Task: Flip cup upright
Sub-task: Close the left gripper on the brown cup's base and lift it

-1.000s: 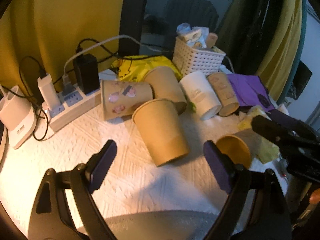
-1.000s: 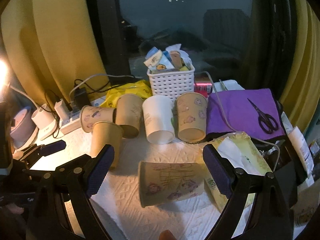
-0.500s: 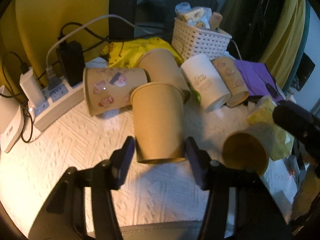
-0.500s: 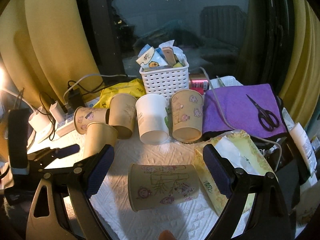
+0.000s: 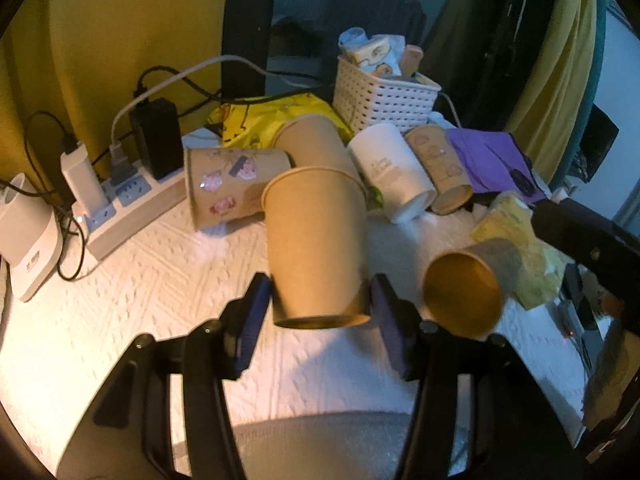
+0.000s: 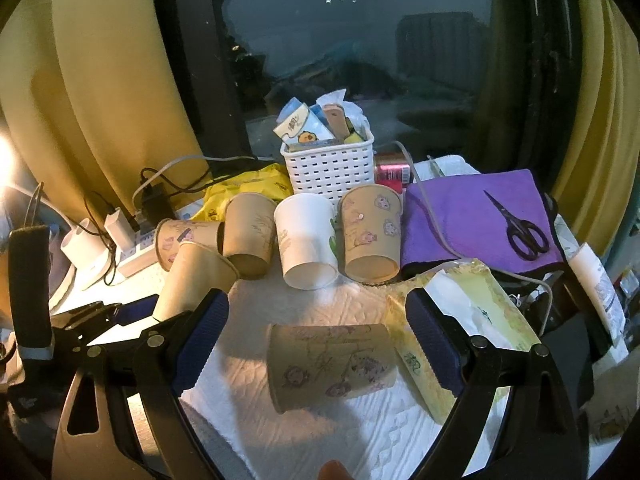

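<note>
At centre frame, the plain brown cup (image 5: 318, 246) is clamped near its base by the left gripper (image 5: 320, 312) — seemingly ready for turning; the right gripper (image 6: 316, 332) is held wide, empty.

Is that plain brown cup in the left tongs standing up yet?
No. The plain brown cup is tipped, base toward the camera, between the left tongs.

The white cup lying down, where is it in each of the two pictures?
Left wrist view: the white cup lies right of centre, behind the plain brown cup in the left gripper.
Right wrist view: the white cup lies in the middle, its open end facing the camera.
Shared landmark: the white basket stands just behind it in both.
</note>
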`<action>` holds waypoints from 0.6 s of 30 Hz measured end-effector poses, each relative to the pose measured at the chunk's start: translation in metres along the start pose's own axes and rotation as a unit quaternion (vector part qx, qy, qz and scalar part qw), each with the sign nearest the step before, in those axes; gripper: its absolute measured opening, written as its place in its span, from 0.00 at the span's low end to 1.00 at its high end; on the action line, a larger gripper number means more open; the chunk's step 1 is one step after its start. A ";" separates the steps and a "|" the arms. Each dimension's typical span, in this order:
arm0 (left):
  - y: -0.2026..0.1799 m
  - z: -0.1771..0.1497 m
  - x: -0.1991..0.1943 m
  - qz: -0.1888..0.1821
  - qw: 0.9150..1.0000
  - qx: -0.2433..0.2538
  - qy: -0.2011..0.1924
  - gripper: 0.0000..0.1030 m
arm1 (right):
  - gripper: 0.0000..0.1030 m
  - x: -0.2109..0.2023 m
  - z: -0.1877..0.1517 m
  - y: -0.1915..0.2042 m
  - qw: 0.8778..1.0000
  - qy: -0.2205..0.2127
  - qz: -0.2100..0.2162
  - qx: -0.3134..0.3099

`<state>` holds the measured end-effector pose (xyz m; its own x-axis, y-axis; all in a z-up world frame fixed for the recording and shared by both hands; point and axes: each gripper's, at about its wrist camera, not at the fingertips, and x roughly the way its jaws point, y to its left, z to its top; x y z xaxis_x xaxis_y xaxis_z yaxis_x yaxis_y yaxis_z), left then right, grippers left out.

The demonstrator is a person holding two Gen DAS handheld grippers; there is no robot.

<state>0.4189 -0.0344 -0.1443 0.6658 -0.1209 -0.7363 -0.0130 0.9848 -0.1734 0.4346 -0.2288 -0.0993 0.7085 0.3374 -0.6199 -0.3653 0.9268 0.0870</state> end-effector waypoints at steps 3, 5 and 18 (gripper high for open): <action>-0.002 -0.004 -0.014 -0.002 1.000 0.002 -0.011 0.52 | 0.90 -0.012 -0.002 0.006 1.000 -0.005 -0.001 -0.003; -0.005 -0.008 -0.024 0.008 1.000 0.015 -0.024 0.52 | 0.90 -0.020 -0.003 0.009 1.000 -0.009 -0.003 -0.004; -0.018 -0.048 -0.089 0.003 0.997 0.047 -0.068 0.52 | 0.90 -0.084 -0.028 0.029 1.000 -0.026 -0.002 -0.006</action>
<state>0.3242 -0.0471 -0.1068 0.7610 -0.1029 -0.6406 0.0488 0.9936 -0.1016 0.3475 -0.2348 -0.0663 0.7397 0.3425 -0.5792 -0.3695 0.9261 0.0757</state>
